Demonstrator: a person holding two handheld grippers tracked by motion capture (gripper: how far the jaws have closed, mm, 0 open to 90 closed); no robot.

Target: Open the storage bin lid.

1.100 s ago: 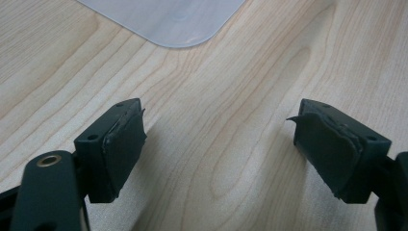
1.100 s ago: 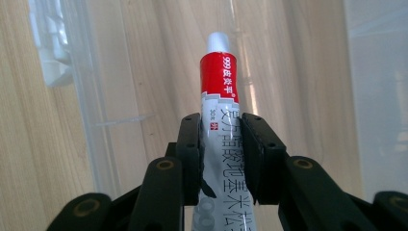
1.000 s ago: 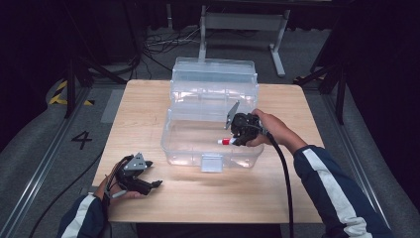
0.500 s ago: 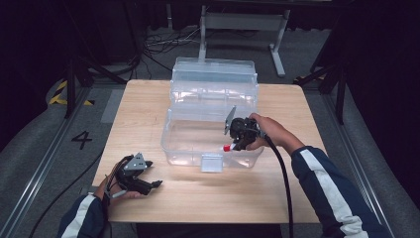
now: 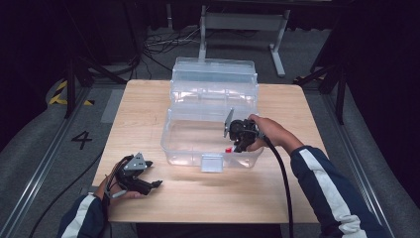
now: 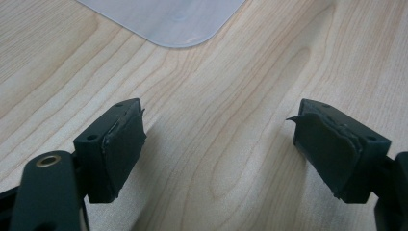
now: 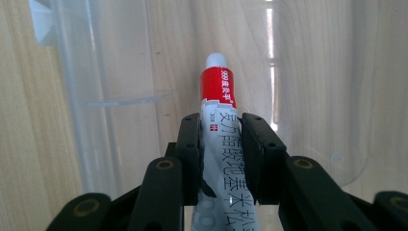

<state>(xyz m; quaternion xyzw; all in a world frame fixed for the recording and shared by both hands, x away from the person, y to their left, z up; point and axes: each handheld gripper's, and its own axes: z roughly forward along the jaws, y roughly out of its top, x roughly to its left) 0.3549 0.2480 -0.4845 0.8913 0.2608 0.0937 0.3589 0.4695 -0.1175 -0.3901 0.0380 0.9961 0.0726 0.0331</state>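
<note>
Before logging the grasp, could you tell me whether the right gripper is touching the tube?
Touching: the right gripper view shows the right gripper pressed on both sides of the tube.

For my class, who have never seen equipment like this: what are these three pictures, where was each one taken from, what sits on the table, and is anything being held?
No robot here: a person holds a hand-operated two-jaw gripper in each hand. The wide picture comes from a camera above the person's side of the wooden table. The other two come from small cameras riding on each gripper, looking along its black jaws.

On the table stands a clear plastic box with its lid open. The left gripper rests near the table's front edge; its own view shows the jaws wide apart over bare wood, holding nothing. The right gripper reaches down into the box. Its view shows its jaws closed on a white tube with a red band and a white cap.
</note>
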